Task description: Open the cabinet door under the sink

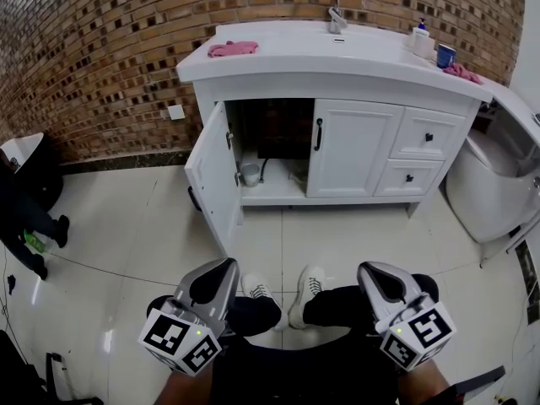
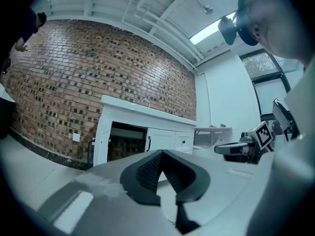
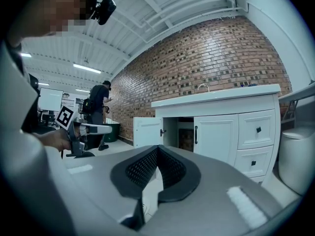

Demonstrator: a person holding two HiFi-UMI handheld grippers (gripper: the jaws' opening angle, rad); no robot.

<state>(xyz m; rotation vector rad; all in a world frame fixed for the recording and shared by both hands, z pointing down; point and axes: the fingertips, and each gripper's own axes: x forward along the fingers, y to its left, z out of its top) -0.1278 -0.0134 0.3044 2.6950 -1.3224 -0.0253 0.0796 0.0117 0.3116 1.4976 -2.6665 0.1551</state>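
Note:
The white sink cabinet stands against the brick wall. Its left door is swung wide open toward me and shows the dark inside with a pipe and a small container. The right door is closed, with a black handle. Both grippers are held low by my knees, far from the cabinet. My left gripper is shut on nothing, its tips meeting. My right gripper is shut and empty too. The open door also shows in both gripper views.
Two drawers sit right of the doors. A pink cloth, a soap bottle and a blue cup lie on the counter. A white fixture stands at the right. Another person and a black bin are at the left.

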